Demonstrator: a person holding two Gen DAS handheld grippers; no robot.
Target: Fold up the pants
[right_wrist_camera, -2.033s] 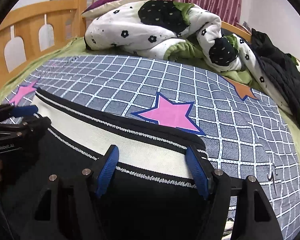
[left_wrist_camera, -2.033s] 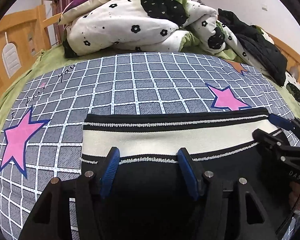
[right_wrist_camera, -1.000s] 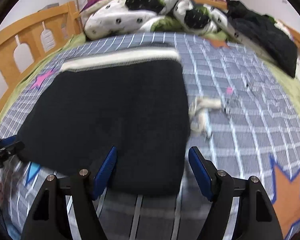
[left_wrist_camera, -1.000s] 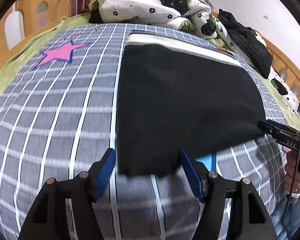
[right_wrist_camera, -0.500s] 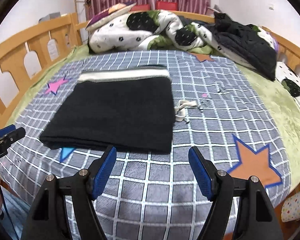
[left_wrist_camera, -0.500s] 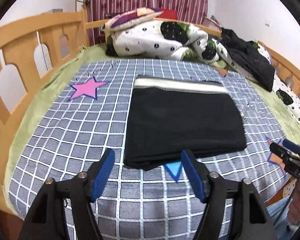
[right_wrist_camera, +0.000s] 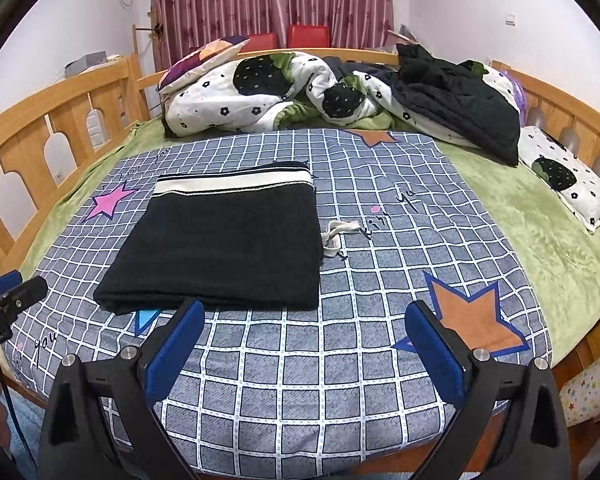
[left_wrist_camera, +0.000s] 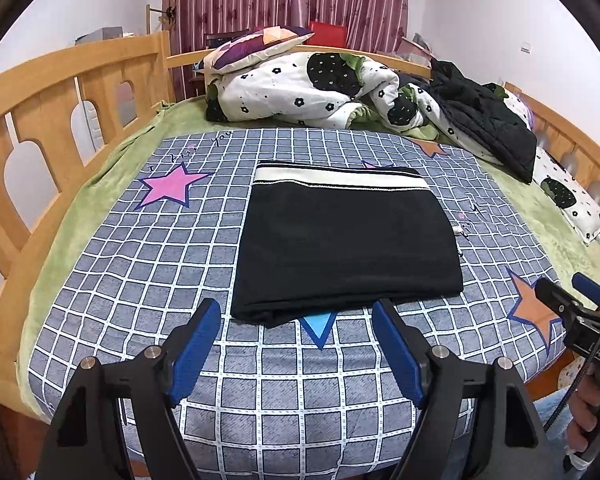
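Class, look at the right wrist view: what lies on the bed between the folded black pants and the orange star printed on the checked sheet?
A loose white drawstring lies beside the pants, on the checked sheet short of the orange star.

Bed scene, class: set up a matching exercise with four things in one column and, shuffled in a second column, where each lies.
Things:
1. folded pants
2. black jacket
3. white drawstring
4. flowered quilt

Places:
A. just right of the pants
B. far right, on the bedding
C. bunched at the far end
D. flat on the checked sheet

Pairs: 1-D, 2-B, 3-A, 4-C
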